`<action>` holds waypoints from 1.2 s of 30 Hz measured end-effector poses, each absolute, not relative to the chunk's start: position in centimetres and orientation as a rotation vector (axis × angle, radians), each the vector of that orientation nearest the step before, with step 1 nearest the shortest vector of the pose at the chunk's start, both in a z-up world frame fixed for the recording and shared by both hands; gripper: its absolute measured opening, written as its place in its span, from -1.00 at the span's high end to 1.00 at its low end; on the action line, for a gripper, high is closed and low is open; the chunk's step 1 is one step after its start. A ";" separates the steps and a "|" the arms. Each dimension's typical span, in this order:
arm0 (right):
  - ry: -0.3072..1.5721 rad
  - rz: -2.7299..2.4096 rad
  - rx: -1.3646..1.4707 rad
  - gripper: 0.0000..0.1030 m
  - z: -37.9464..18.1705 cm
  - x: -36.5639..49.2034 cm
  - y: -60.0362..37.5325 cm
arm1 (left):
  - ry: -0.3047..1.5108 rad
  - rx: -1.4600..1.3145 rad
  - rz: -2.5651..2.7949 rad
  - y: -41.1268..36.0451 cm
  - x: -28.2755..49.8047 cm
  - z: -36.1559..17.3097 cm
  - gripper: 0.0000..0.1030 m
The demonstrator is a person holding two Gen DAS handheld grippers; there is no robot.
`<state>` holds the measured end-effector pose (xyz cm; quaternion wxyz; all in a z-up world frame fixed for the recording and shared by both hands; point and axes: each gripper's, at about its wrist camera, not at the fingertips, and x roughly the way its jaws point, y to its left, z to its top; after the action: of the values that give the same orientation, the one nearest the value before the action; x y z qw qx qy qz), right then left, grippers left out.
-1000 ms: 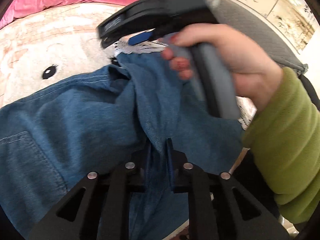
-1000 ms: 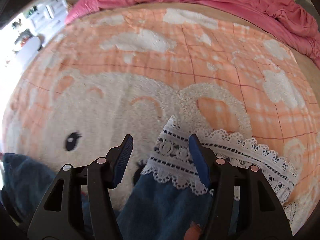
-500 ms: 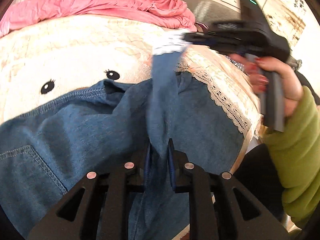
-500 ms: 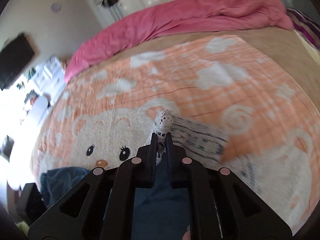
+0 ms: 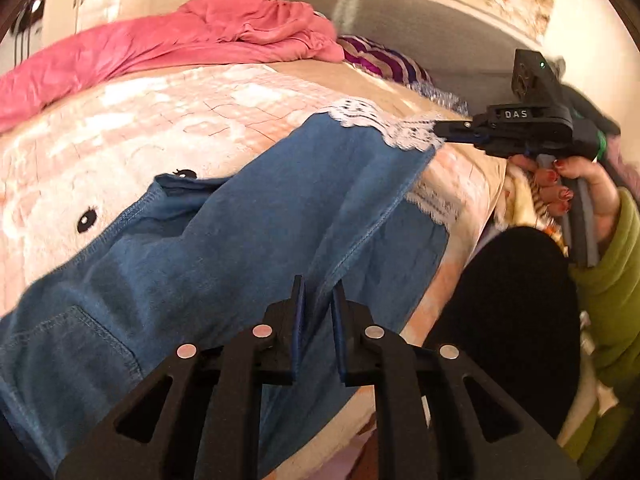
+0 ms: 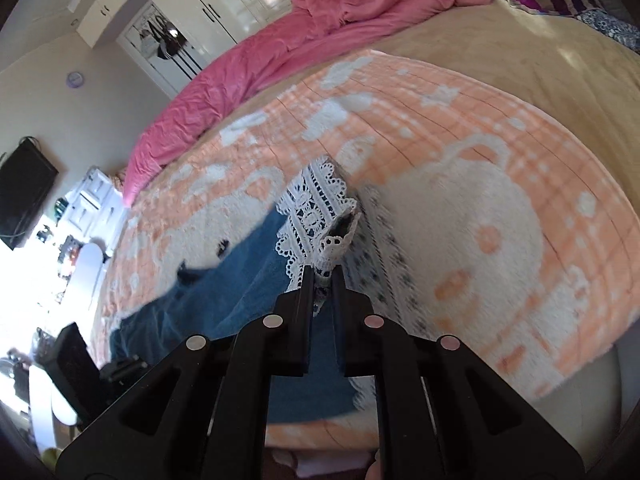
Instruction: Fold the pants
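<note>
My left gripper (image 5: 318,296), at bottom centre of the left wrist view, has its jaws pinched nearly together on a fold of blue denim, the stitched seam of the pants (image 5: 224,240) running up between the two blue-lined pads. The pants spread across the middle of that frame: soft, washed denim with a sewn patch pocket at lower left and a leg stretched taut toward the upper right, ending in a band of white lace trim (image 5: 384,124). There my right gripper (image 5: 460,130), black plastic with "DAS" lettered on its body, grips the lace hem; my right hand (image 5: 576,184), red-nailed and in a green fleece sleeve, squeezes its grey handle at right of frame.

In the right wrist view, the right gripper (image 6: 323,276) sits at bottom centre, its jaws closed to a narrow slit on a bunched corner of the lace trim (image 6: 316,208), whose scalloped openwork fans out above the fingertips. Blue denim (image 6: 224,292) trails down to the left of the jaws.

The pants lie on a plush orange-and-white blanket (image 6: 500,208) with a checked pattern and a cartoon face, black eyes showing at left of the left wrist view. A crumpled pink duvet (image 6: 288,52) is heaped across the upper part of both frames, with a purple striped pillow (image 5: 384,60) at upper right of centre.
</note>
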<state>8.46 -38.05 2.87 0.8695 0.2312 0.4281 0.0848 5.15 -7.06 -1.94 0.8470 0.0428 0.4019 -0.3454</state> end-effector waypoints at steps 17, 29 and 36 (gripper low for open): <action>1.104 0.109 0.425 0.88 -1.6 5.3 -39.3 | 0.947 0.214 -0.809 -8.8 3.0 -4.2 0.76; 0.997 0.170 0.170 0.15 2.1 3.7 -37.2 | 0.938 0.241 -0.822 -9.2 2.9 -4.2 0.75; 1.021 0.340 -0.466 0.14 0.4 3.7 -28.7 | 0.888 0.213 -0.774 -6.5 2.0 -3.2 0.30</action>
<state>3.69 -28.71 0.43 0.8329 -0.2200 0.4819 0.1604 2.04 -6.49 -3.18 0.8262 0.1002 0.4181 -0.3641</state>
